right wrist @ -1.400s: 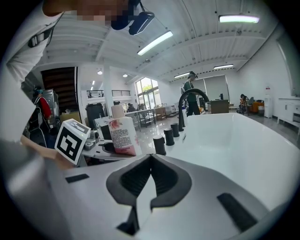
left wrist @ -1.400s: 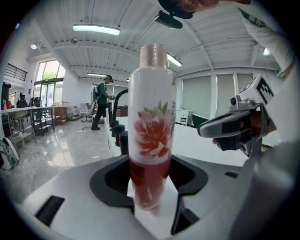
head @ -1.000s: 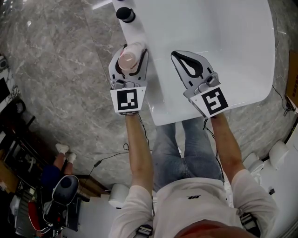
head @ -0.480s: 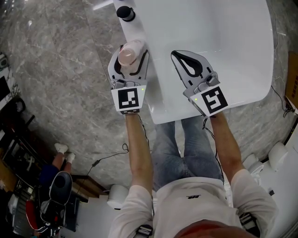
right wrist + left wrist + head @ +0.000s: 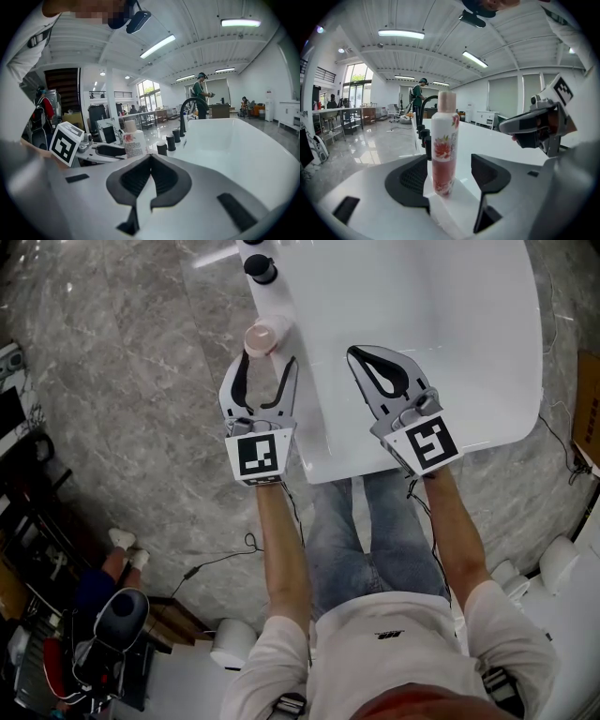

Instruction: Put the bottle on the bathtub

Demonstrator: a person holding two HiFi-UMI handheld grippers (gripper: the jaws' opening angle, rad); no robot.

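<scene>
Head view: released since a second ago, pink bottle [image 5: 265, 337] upright on bathtub rim [image 5: 314, 442], just beyond spread fingertips of left gripper [image 5: 267, 367], no longer between them. Right gripper [image 5: 354, 352] fingertips pressed together, empty. Floral label, print unreadable.

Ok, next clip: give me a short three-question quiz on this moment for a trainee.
1. Where does the bottle stand? A) on the floor B) on the rim of the bathtub C) on a shelf
2. True or false: the left gripper is clamped on the bottle.
3. Fill in: the jaws of the right gripper are ___, with nothing between them.
Key: 1 B. 2 False: its jaws stand apart on either side, not touching the bottle. 3 together.
</scene>
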